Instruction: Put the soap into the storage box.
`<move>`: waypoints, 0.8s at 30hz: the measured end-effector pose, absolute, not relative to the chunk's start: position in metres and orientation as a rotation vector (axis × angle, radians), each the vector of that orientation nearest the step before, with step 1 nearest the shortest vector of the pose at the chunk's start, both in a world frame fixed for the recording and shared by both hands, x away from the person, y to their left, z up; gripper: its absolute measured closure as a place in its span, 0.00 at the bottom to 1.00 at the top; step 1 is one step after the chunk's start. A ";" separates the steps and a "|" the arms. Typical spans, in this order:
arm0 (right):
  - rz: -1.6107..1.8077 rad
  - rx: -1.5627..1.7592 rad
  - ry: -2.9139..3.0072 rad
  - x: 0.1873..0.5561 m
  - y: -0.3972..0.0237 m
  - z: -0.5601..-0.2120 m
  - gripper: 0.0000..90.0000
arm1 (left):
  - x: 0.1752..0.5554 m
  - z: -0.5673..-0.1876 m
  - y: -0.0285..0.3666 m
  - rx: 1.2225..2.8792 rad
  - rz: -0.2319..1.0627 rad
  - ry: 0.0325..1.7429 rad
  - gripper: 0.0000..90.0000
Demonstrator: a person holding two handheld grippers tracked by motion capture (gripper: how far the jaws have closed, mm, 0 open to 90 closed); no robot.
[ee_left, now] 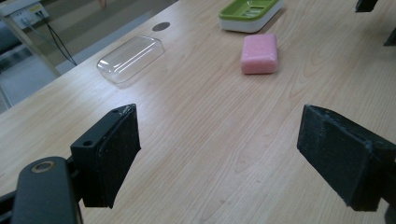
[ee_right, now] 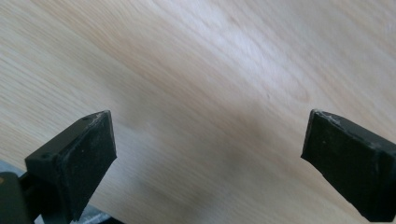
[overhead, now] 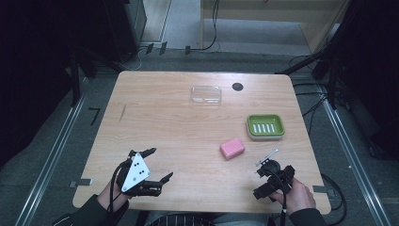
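Both of my grippers are hovering over the near edge of the table [overhead: 155, 99], which is carrying everything else. My left gripper [overhead: 157, 165] is sitting near left with its jaws spread wide and holding nothing; my right gripper [overhead: 269, 169] is sitting near right, and its own view is showing its jaws spread just as wide over bare wood, also empty.

Going down in size: one clear lid [overhead: 206, 94] is lying far centre, one green soap dish [overhead: 266, 126] is sitting at right, and one pink soap [overhead: 232, 148] is resting just near and left of that dish, apart from it.

That soap is lying far and left of my right gripper, which is the closer of the two (my left one is well apart from it, across the table). Its long axis is running slantwise, near-left to far-right, so I am judging that the jaws should close across its shorter width.
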State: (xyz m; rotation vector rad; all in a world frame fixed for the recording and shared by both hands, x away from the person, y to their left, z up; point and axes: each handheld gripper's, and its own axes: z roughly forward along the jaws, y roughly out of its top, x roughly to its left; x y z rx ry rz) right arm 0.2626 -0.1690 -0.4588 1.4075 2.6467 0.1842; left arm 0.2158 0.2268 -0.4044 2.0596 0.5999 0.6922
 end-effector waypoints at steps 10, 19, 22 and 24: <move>0.201 1.352 2.651 0.275 -0.154 -0.455 0.03 | 0.216 -0.404 0.227 2.053 0.691 0.607 0.16; 0.208 1.321 2.678 0.288 -0.142 -0.457 0.03 | 0.216 -0.404 0.226 2.066 0.687 0.595 0.16; 0.210 1.320 2.675 0.293 -0.139 -0.456 0.03 | 0.216 -0.404 0.227 2.061 0.687 0.600 0.16; 0.215 1.323 2.675 0.297 -0.137 -0.456 0.03 | 0.216 -0.405 0.226 2.061 0.686 0.601 0.16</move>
